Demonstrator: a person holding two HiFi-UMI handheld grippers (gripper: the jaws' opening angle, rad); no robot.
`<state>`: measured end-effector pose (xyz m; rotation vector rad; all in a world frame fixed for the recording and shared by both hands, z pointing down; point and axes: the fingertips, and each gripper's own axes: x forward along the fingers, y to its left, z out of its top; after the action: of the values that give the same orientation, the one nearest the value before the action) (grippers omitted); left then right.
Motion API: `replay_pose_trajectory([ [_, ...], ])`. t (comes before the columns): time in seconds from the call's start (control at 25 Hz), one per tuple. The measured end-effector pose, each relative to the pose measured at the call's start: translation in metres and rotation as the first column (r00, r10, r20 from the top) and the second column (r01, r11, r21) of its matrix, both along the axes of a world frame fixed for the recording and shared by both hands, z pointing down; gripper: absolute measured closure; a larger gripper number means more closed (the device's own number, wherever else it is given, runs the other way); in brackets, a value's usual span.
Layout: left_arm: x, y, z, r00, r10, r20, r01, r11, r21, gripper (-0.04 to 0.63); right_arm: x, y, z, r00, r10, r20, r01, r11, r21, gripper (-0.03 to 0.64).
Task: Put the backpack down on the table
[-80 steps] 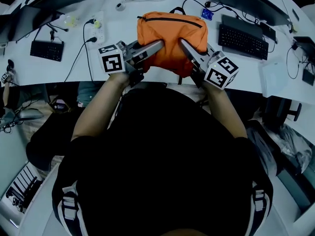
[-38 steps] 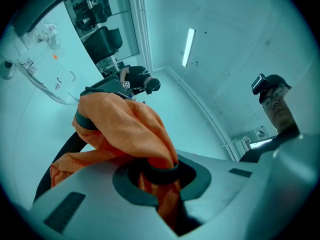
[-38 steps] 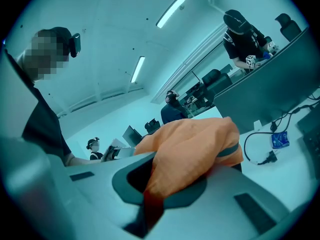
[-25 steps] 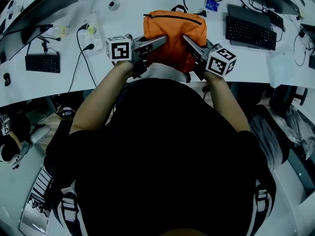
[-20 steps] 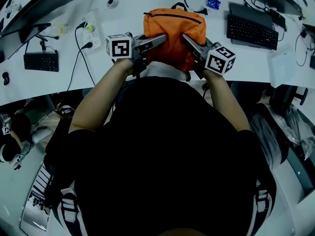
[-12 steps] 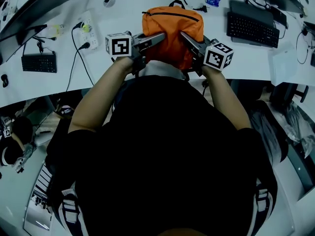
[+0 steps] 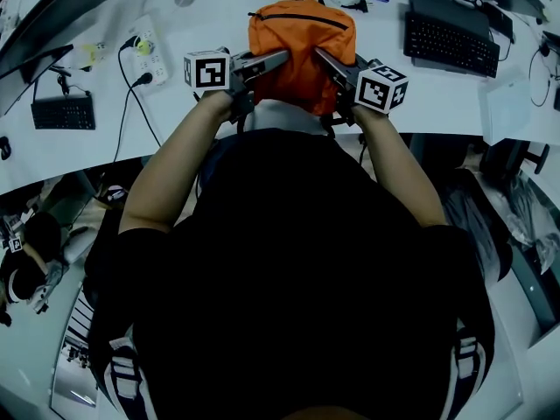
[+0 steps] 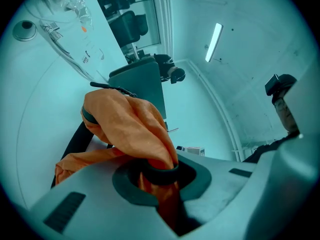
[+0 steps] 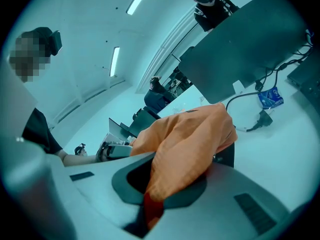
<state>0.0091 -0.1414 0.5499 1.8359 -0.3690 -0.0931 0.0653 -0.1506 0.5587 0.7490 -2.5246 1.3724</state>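
Through the head view I see the orange fabric backpack (image 7: 302,55), soft and slumped, with a dark zip curving across its top and a black loop at its far end. It is over the near part of the white bench (image 7: 219,20), its lower end reaching the bench's near edge. I cannot tell whether its base touches the surface. The left hand-held gripper (image 7: 280,58) bites into its left flank and the right hand-held gripper (image 7: 320,56) into its right. A white power strip (image 7: 147,49) lies well apart to the left with bare bench between. A black keyboard (image 7: 451,42) lies near on the right, also past a strip of bare bench.

In the left gripper view the jaws are pinched narrow on a fold of the orange cloth (image 8: 130,129), which bunches up out of them. A black strap (image 8: 75,139) runs down on the left.

In the right gripper view the jaws are likewise clamped on a thick fold of orange cloth (image 9: 190,139). Beyond the bag I see bare bench, then a small blue packet (image 9: 270,98) beside a black cable (image 9: 245,109), under the dark back of a monitor (image 9: 250,49).
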Motion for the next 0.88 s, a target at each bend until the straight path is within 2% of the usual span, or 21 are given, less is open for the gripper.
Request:
replay_pose_trajectory([
  [0.32,0.006,0.001,0.017,1.0,0.021,0.014,-0.021,0.998,-0.055,0.532,0.004,0.001,0.023,1.0,-0.005,-0.015,0.004,0.998,-0.058,0.583],
  [0.64,0.007,0.001,0.04,0.998,0.038,0.048,-0.034,0.996,-0.08,0.532,0.005,0.003,0.049,1.0,0.003,-0.016,-0.005,0.991,-0.134,0.583],
  [0.88,0.007,-0.003,0.05,0.998,0.047,0.038,-0.043,0.993,-0.112,0.532,0.006,-0.001,0.06,1.0,0.022,0.005,-0.02,0.981,-0.193,0.583],
])
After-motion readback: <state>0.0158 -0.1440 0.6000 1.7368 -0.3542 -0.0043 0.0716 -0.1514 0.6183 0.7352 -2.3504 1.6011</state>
